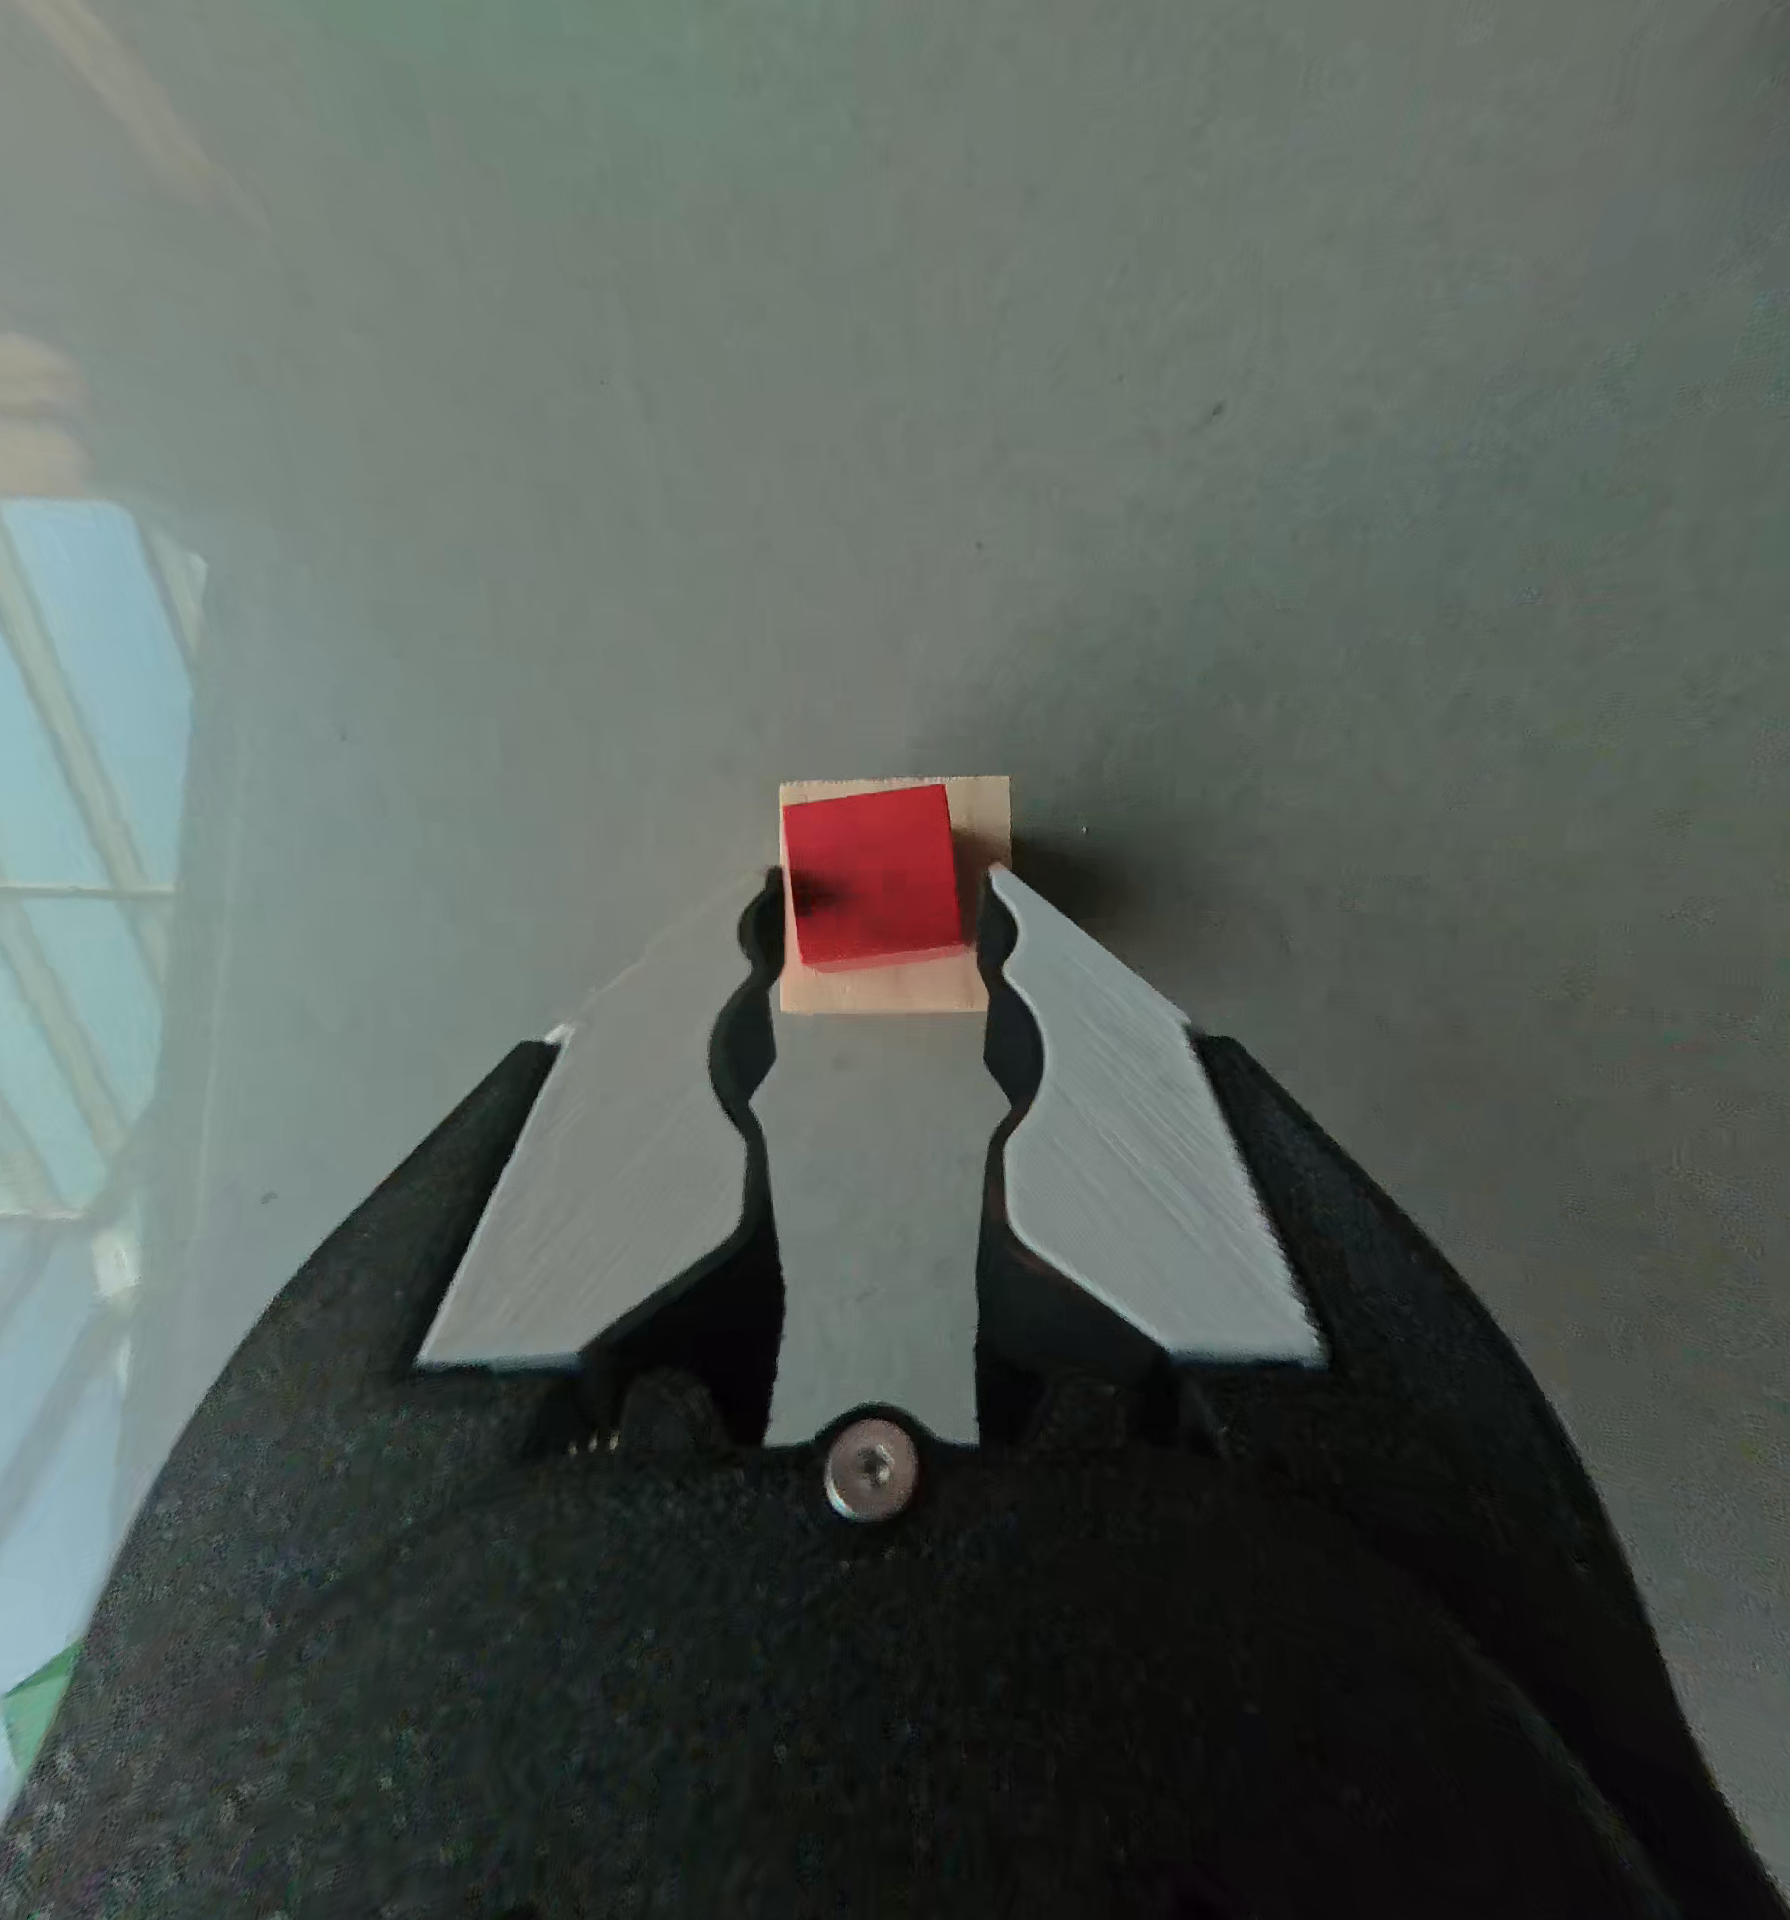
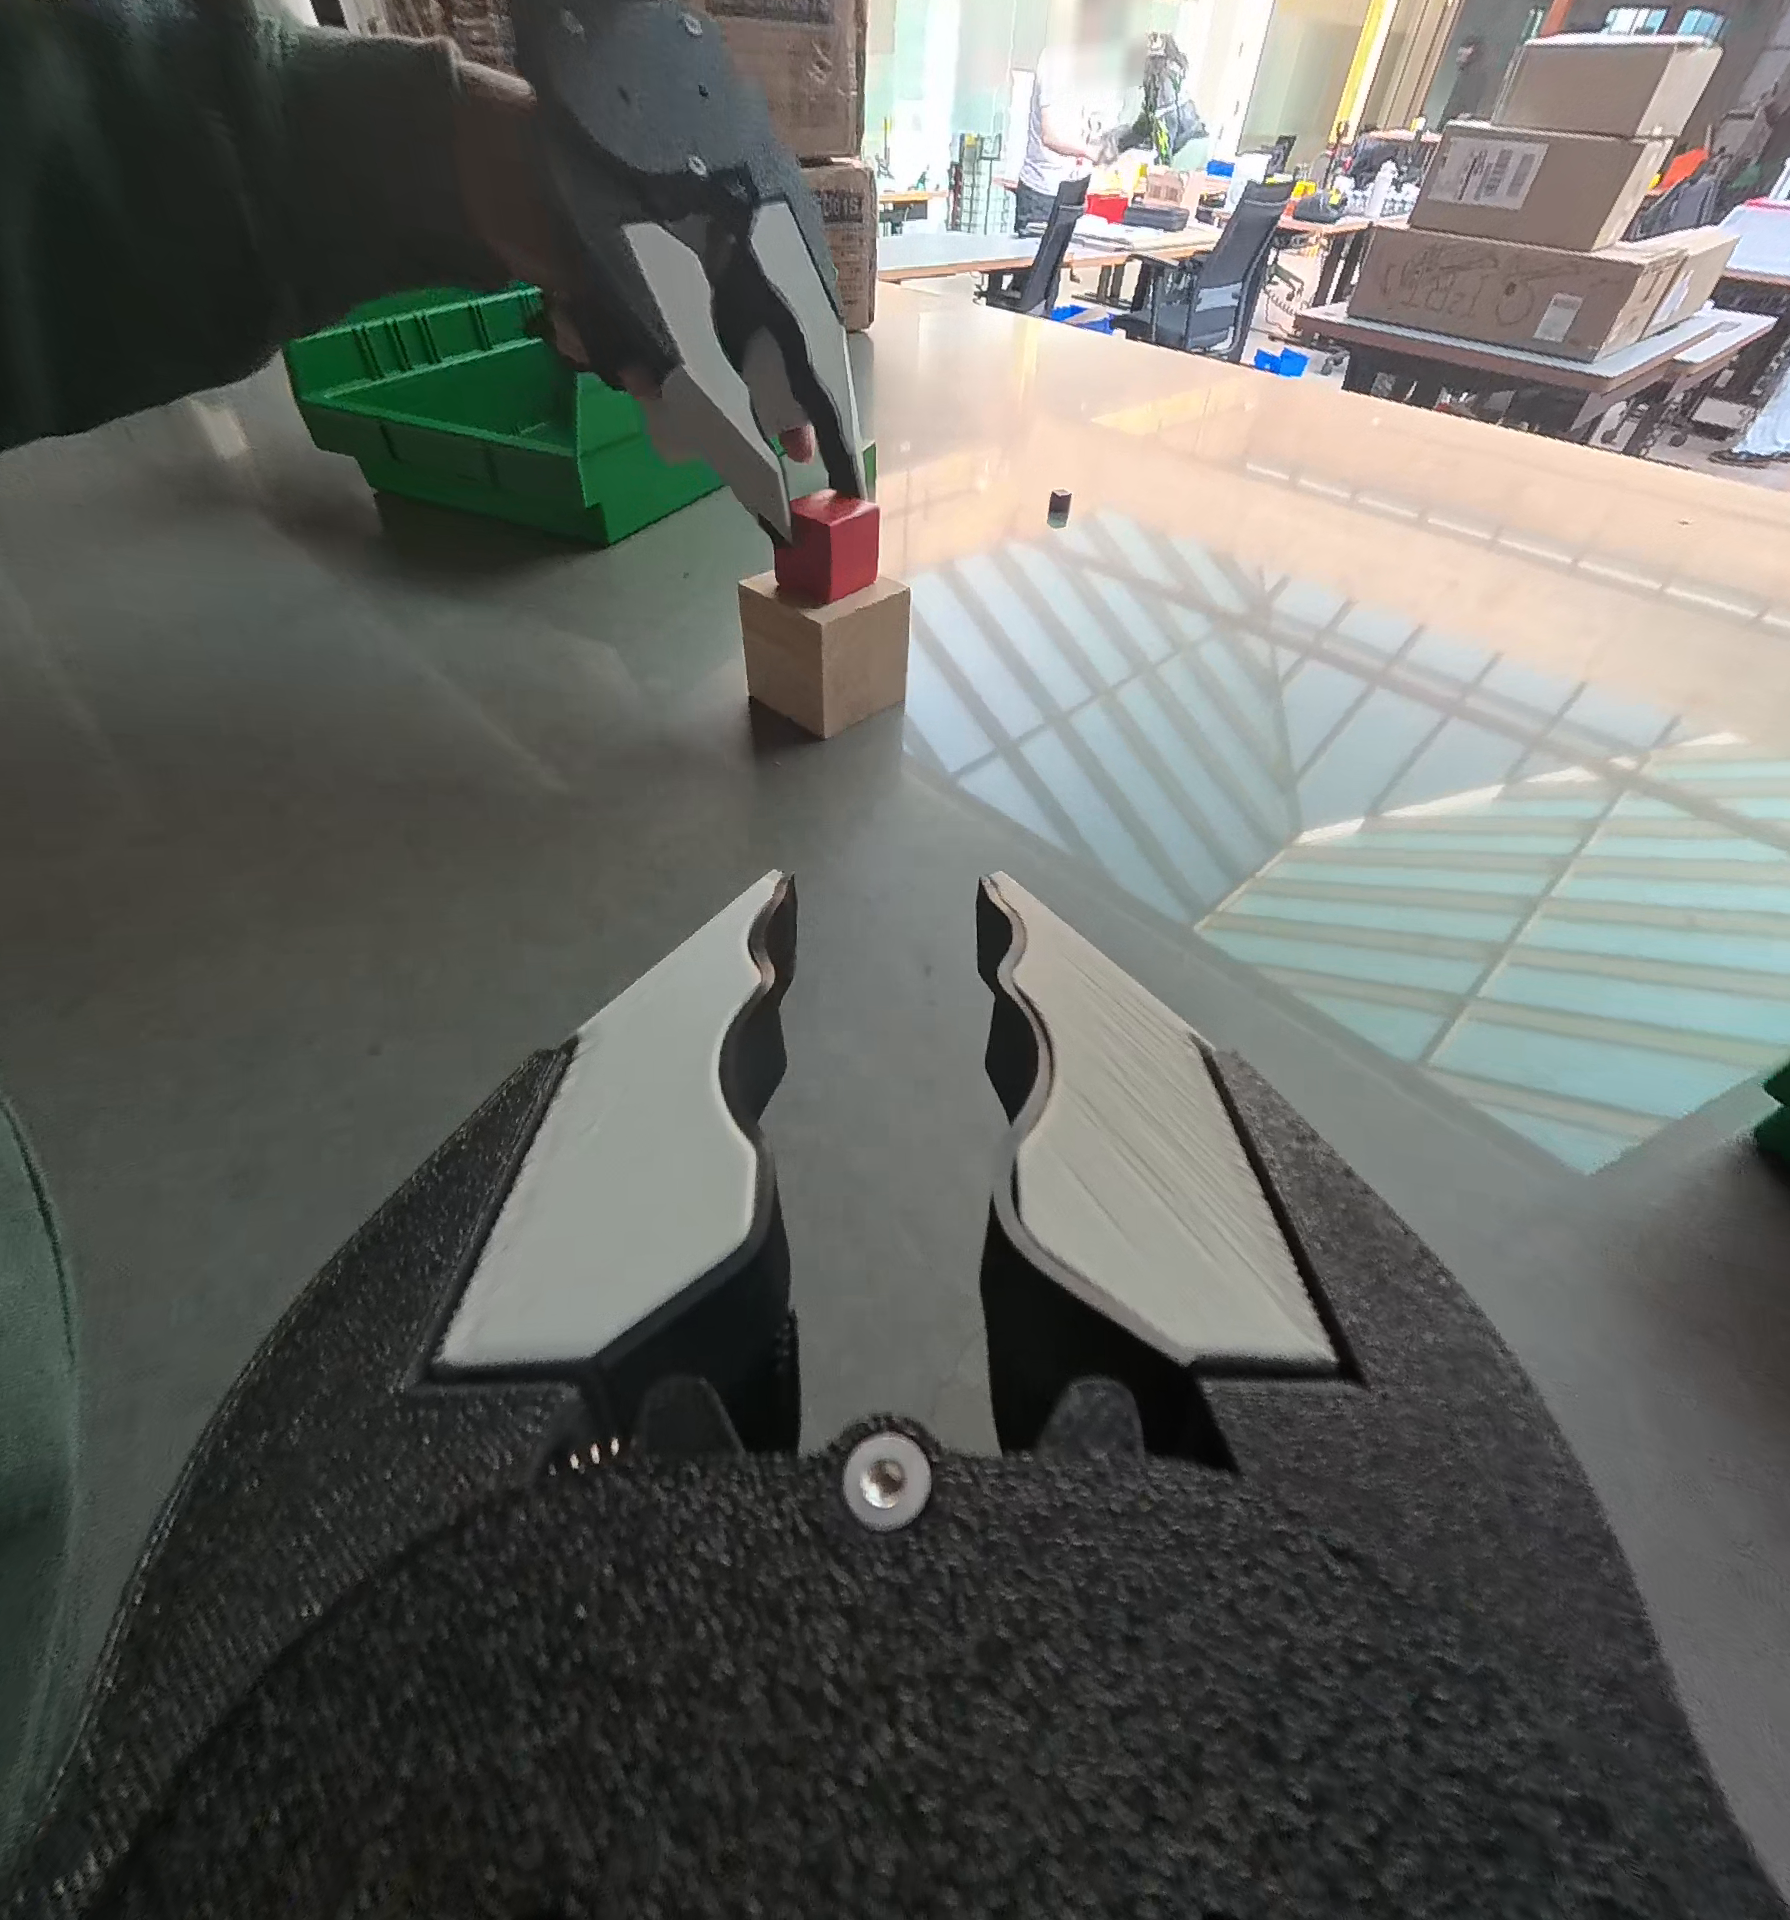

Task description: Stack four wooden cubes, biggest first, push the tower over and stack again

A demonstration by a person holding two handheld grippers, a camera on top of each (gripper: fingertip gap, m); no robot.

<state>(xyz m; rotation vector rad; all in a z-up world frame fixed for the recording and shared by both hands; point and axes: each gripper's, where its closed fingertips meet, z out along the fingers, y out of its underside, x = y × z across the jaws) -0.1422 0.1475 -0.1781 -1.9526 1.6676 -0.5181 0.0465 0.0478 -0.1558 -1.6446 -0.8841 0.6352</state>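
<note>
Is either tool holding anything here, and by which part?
The left tool grips the red cube by two opposite side faces, near its top; the cube sits on the wooden block. The right tool is open, holding nothing.

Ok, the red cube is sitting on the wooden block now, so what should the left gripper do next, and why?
Probably lift the left gripper straight up. The red cube rests on the wooden block, a bit skewed, with the fingertips close at its sides, so a sideways pull could knock it off.

blk grippers (image 2: 886, 883), grey fingers (image 2: 621, 1164); green sleeve (image 2: 122, 208)
</note>
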